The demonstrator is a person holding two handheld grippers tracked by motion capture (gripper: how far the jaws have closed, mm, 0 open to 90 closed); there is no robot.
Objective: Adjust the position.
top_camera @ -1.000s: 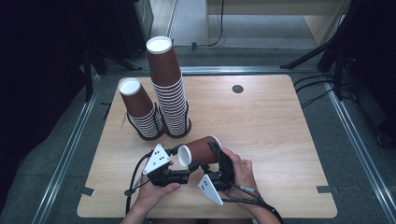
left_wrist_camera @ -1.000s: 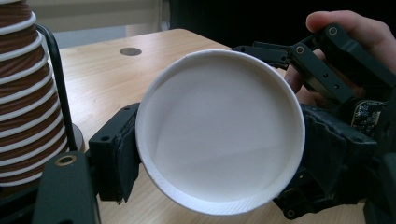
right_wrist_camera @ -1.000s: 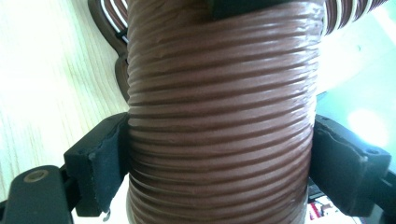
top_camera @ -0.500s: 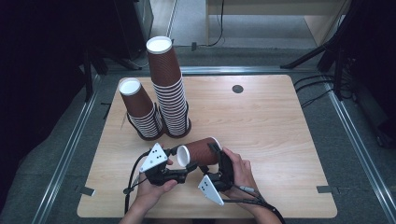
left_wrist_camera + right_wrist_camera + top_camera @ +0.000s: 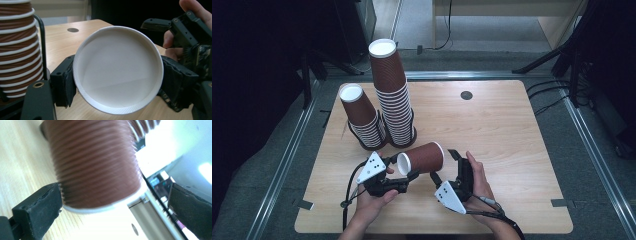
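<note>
Cup (image 5: 422,158) — clamped sideways in left claw (image 5: 403,172); right claw (image 5: 443,166) spread wide.

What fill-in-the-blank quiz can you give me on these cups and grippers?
1. The table holds ___ stacks of cups.
2. In the high view, the taller stack stands to the ___ of the shorter stack.
3. The left gripper is shut on a single cup turned on its ___.
4. The jaws of the right gripper stand ___ around that cup's base.
Missing words: two; right; side; open.
</note>
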